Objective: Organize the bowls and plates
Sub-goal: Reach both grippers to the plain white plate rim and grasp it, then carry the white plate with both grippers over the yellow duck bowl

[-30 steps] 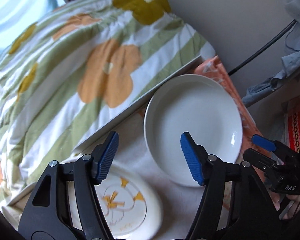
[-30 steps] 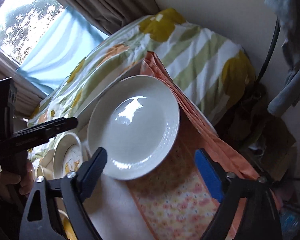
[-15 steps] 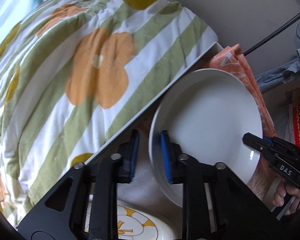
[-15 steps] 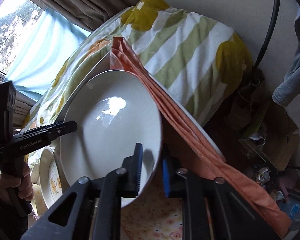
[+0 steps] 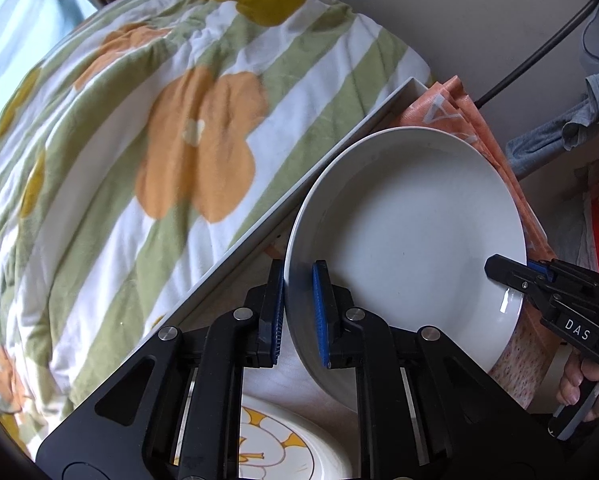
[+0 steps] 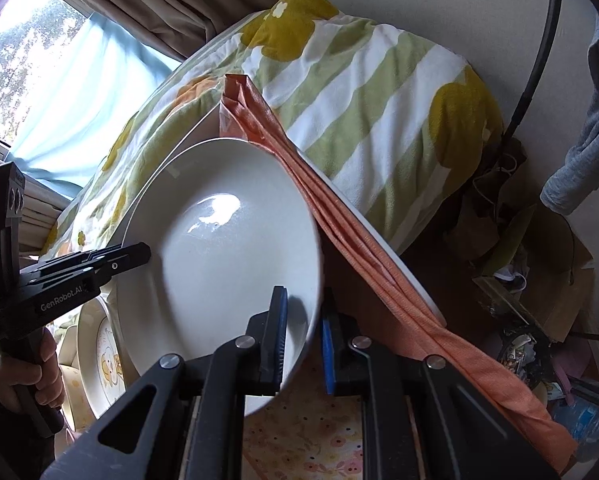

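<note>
Between both claws (image 5: 298, 312), white plate (image 5: 411, 232) apparently tilted.

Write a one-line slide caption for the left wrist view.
Left gripper and right gripper clamp opposite rims of a plain white plate, above a flower-patterned plate.

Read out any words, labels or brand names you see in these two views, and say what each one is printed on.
"DAS": on the right gripper, seen from the left wrist.
"GenRobot.AI": on the left gripper, seen from the right wrist.
Nothing readable on the white plate or the patterned plate.
</note>
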{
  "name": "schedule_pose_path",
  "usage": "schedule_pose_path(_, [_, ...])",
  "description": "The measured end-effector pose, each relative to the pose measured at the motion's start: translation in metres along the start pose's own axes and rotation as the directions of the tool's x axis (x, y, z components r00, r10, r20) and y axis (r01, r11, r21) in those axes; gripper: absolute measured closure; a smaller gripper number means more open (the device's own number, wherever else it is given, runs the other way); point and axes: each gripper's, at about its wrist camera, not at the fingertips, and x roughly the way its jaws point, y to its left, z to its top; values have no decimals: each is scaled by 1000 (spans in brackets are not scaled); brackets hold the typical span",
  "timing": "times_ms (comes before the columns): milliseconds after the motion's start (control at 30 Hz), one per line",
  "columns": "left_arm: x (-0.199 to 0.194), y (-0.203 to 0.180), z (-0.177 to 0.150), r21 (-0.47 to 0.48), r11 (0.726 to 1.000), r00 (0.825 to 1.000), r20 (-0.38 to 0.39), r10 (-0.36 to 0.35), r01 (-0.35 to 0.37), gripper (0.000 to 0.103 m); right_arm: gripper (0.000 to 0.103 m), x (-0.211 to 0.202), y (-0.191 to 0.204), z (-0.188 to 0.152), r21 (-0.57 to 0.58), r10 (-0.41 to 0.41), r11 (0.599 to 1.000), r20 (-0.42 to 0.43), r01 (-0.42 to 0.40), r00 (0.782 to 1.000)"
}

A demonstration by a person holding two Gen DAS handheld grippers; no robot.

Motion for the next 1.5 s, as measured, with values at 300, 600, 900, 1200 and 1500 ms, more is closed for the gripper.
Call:
schedule_pose_path(300, [-40,-5,-19,-53,998,999,50,20,-18,92,89,-27,15,0,-70,0,998,22,2,1000])
schedule_pose_path(600, [-106,-7,-80,-172,983,990,115,78,-58,91,89,-70,48,-22,-187,49,981,18,-45,999])
schedule_pose_path(900, [-165,1,-191,-305,945,978,133,162,-116,91,89,-97,94,-86,-328,111,937,-60,-124,992])
schedule_pose_path(1200, [-190,0,-319,-507,850,969,102,225,-144,92,89,-91,124,-161,-447,137,866,-220,-225,966])
schedule_pose_path(1500, [-164,1,-416,-742,661,971,64,232,-109,92,89,-58,151,-199,-580,100,756,-355,-303,929])
